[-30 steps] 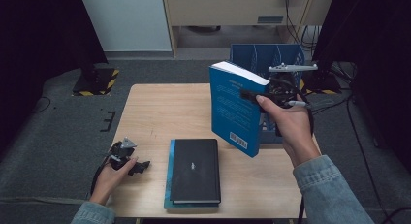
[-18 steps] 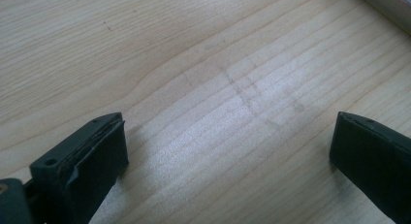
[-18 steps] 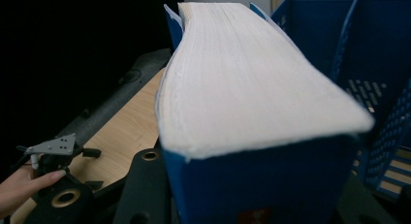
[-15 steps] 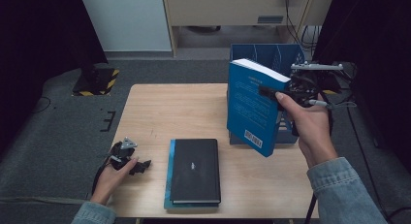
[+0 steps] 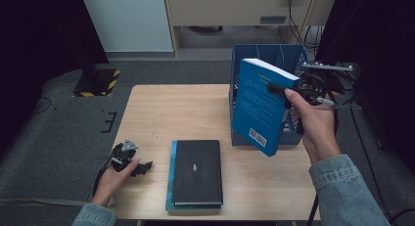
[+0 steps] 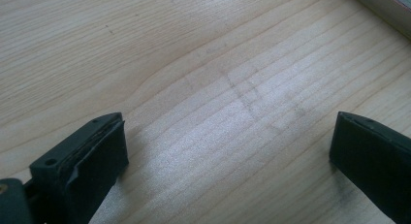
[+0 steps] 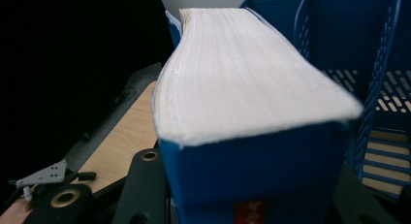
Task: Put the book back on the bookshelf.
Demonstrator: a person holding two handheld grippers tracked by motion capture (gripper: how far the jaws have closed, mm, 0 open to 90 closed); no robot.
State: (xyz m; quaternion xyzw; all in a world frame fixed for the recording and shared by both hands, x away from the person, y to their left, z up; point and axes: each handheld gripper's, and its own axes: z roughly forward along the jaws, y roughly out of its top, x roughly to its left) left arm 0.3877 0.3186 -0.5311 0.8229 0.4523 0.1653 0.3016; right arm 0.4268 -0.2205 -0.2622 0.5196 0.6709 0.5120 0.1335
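Observation:
My right gripper is shut on a thick blue book, held upright and tilted in the air in front of the blue file rack at the table's right. In the right gripper view the book's white page edge runs away from the jaws, which clamp its covers on both sides. My left gripper rests on the table's front left with its jaws open over bare wood. A black notebook lies flat on a teal one near the front edge.
The wooden table has free surface across its left and middle. The blue rack's slotted walls rise right beside the held book. Grey floor, a black-and-yellow base and dark curtains surround the table.
My right hand has carried the blue book to the right, closer to the blue rack. The left hand and the stacked notebooks have stayed put.

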